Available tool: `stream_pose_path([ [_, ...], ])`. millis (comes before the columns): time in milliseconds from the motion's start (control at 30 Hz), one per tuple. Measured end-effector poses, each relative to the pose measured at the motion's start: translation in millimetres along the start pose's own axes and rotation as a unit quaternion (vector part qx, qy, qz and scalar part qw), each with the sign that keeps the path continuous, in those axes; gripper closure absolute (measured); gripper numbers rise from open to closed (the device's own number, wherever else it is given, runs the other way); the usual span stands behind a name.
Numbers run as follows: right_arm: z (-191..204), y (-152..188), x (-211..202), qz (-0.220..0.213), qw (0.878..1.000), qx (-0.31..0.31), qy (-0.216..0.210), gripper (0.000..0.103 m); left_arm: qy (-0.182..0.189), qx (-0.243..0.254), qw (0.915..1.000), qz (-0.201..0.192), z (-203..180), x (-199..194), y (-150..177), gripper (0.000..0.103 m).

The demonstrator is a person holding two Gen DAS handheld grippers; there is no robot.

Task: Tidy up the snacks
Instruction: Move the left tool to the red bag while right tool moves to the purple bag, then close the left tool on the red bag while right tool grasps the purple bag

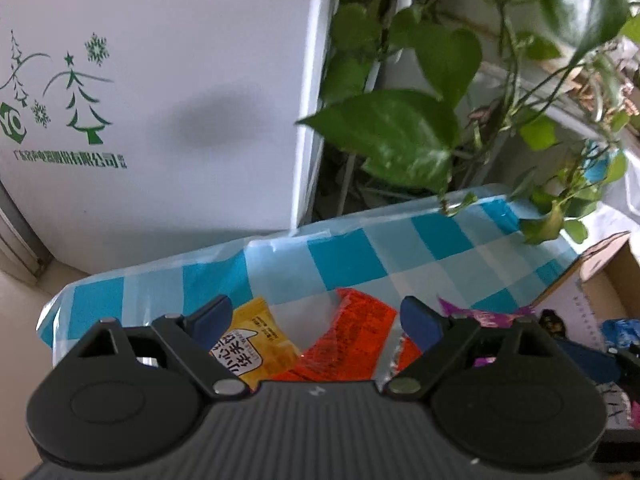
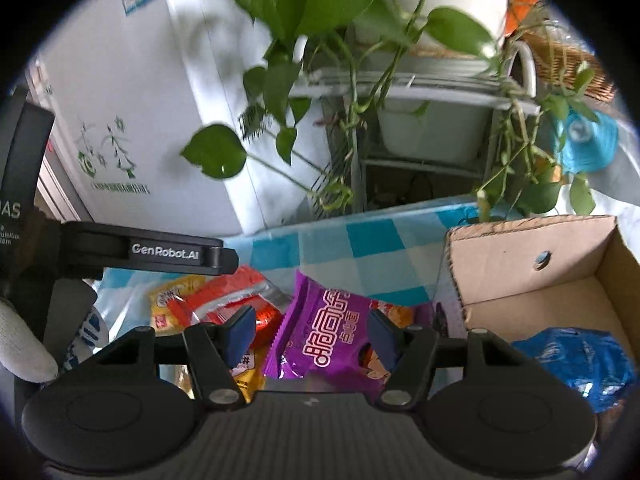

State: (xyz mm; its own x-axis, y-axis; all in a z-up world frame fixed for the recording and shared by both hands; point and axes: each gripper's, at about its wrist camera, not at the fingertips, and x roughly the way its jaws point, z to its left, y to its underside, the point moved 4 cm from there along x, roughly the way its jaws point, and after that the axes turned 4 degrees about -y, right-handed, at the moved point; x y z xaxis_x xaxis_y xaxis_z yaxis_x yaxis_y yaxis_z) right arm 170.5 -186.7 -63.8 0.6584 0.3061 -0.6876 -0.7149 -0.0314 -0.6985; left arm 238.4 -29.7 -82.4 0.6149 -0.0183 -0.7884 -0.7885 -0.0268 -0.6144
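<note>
While both grippers hang over the blue-and-white checked tablecloth (image 2: 320,240), the left gripper (image 1: 316,324) gapes empty above the orange foil packet (image 1: 352,336), and the right gripper (image 2: 310,330) stands parted around the purple snack packet (image 2: 332,332), beside the brown cardboard box (image 2: 532,248) holding a blue wrapper (image 2: 576,360).

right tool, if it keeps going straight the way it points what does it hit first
Most likely the purple snack packet, which lies between the open fingers of the right tool on the checked tablecloth. The cardboard box sits off to the side, out of that line. Depth is hard to judge.
</note>
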Motion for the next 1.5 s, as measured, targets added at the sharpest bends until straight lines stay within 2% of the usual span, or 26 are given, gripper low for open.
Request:
stream_pose_path([
  [267, -1.6, 7.9, 25.6, 0.019, 0.999, -0.007, 0.029, 0.034, -0.01, 0.011, 0.9997, 0.017, -7.4, 19.1, 6.3, 0.012],
  [367, -2.2, 10.0, 30.5, 0.014, 0.999, -0.011, 0.035, 0.031, -0.014, 0.012, 0.9997, 0.017, -7.5, 20.3, 9.7, 0.011],
  [633, 5.4, 17.6, 24.7, 0.037, 0.999, -0.015, -0.001, 0.029, -0.009, 0.024, 0.999, 0.038, 5.6, 11.5, 22.6, 0.004],
  [833, 20.2, 28.2, 14.4, 0.049, 0.998, -0.028, -0.026, 0.027, -0.004, 0.032, 0.9982, 0.05, 21.4, -2.0, 34.3, 0.004],
  [933, 28.5, 42.3, 18.6, 0.098, 0.992, 0.002, -0.082, 0.028, 0.005, 0.033, 0.9977, 0.059, 27.9, -8.7, 42.2, 0.004],
  [967, 32.5, 47.0, 19.6, 0.102, 0.991, -0.001, -0.084, 0.028, 0.006, 0.036, 0.9973, 0.064, 29.8, -11.7, 45.1, 0.004],
  [1033, 47.9, 55.0, 16.4, 0.105, 0.99, -0.054, -0.073, 0.028, 0.006, 0.044, 0.9964, 0.072, 34.0, -18.1, 50.0, 0.004],
  [1100, 58.0, 57.8, 10.2, 0.111, 0.987, -0.082, -0.082, 0.029, 0.004, 0.051, 0.9956, 0.078, 39.1, -25.7, 54.6, 0.004],
  [1233, 59.3, 49.4, -8.2, 0.097, 0.988, -0.087, -0.087, 0.029, -0.001, 0.066, 0.9946, 0.08, 46.2, -40.7, 62.5, 0.006],
  [1333, 50.0, 34.6, -18.9, 0.076, 0.988, -0.109, -0.076, 0.028, 0.007, 0.071, 0.9954, 0.064, 48.7, -54.4, 63.7, 0.007],
  [1400, 39.6, 24.0, -19.2, 0.057, 0.991, -0.113, -0.054, 0.025, 0.023, 0.077, 0.9955, 0.05, 46.9, -62.8, 62.3, 0.007],
  [1500, 23.0, 12.4, -4.5, 0.047, 0.992, -0.116, -0.026, 0.022, 0.068, 0.099, 0.9919, 0.041, 37.4, -68.9, 60.4, 0.007],
])
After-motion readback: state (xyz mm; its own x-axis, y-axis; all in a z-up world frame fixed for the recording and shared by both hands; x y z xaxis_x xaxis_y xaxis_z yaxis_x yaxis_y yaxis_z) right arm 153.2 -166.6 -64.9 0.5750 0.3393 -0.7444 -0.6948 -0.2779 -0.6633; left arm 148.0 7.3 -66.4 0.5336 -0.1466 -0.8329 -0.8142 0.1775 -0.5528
